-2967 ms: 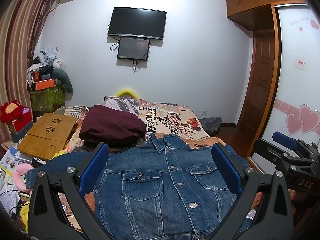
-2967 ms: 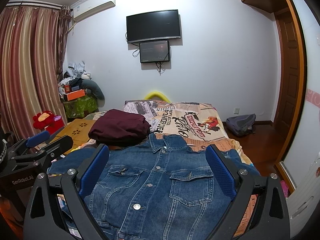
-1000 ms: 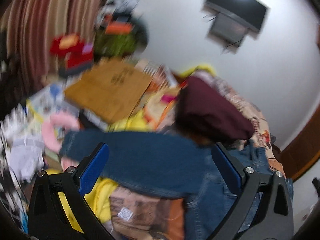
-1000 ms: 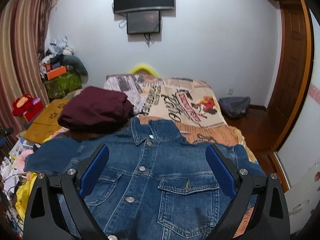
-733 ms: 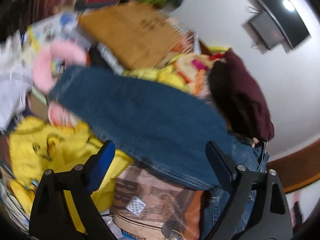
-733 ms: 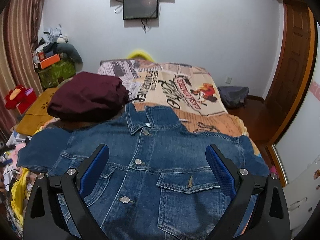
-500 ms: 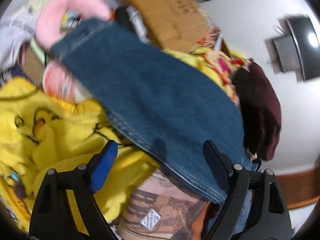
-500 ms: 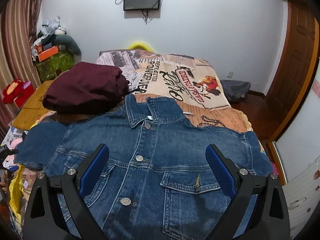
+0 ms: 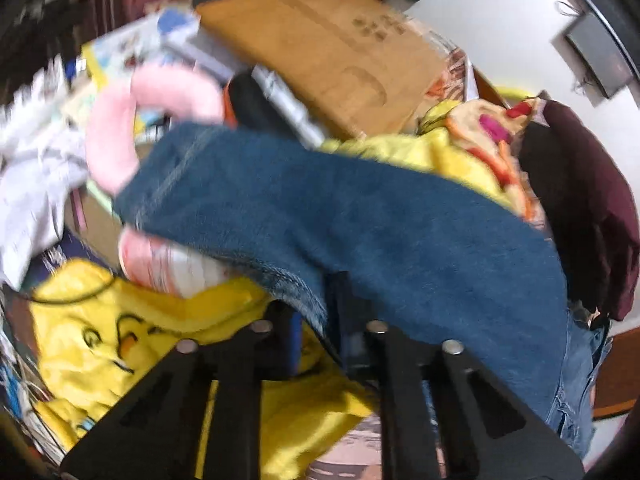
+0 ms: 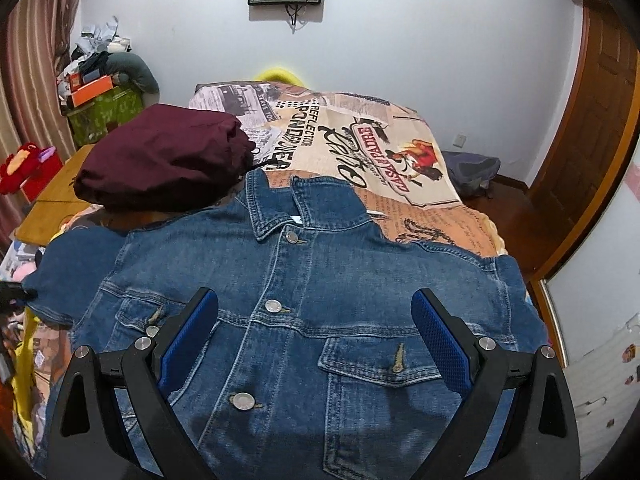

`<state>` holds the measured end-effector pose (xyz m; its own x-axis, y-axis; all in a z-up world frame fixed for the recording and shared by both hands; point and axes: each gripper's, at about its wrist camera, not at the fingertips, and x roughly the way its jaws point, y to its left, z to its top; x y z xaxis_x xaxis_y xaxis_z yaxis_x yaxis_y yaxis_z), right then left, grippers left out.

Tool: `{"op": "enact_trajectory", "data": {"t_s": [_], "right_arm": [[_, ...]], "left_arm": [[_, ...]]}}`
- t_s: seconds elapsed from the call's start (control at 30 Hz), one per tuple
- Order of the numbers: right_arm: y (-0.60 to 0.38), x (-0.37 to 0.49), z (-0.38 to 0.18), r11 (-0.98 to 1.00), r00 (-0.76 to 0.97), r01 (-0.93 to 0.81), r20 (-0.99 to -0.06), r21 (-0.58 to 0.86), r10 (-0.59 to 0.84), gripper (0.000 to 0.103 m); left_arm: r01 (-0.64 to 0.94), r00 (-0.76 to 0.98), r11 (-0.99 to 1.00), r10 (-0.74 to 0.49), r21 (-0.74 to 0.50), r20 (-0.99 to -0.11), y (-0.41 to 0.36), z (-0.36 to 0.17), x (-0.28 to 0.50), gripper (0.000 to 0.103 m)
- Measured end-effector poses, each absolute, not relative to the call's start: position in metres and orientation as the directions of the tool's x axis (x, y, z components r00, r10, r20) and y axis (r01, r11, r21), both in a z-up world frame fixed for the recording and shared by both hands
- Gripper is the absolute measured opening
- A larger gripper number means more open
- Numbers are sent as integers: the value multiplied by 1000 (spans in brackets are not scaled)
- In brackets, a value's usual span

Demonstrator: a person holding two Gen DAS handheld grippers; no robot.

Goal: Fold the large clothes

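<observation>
Denim jacket (image 10: pixel 304 320) is laid front-up on bed, collar pointed twd far wall w/ screen, long axis run head-to-foot, sleeves spread sideways. "PONDPAPER" (approx.) and "CASA PADRE" can be read on bedspread (image 10: pixel 360 136). Sleeve (image 9: pixel 320 216) edge is pinched by left gripper (image 9: pixel 320 320), jaws closed. Right gripper (image 10: pixel 314 332) is held wide apart above chest, nothing gripped.

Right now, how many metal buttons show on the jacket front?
4: one at the collar, one mid-placket, one lower, one beside the left finger. More may hide under the fingers.
</observation>
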<state>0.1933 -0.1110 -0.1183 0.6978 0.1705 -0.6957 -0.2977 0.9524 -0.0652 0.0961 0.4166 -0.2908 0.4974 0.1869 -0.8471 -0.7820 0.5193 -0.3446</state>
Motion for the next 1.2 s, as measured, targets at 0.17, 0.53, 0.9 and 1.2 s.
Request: {"op": "enact_trajectory", "data": {"t_s": [0.17,0.53,0.9,1.2], "right_arm": [[-121,192,-114,955,712,-291,-679,-52,180,96],[-149,193,-111,954,726,-299,-655,-25,210,96],[-179,198,-125,948,698,-318,-680,-16,223,96],[-198,198,-142,955,666,-297,-719,-10,199,96]], "left_arm": [[-707,597,629,284,-324,-751,391,-218,111,7],[-282,879,884,84,-372,-469,257,-67,195,5],[58,734,948,-252,-312,-631,67,-111,296,6],[149,466,951,-308,-269,-829,-18,-196,310,7]]}}
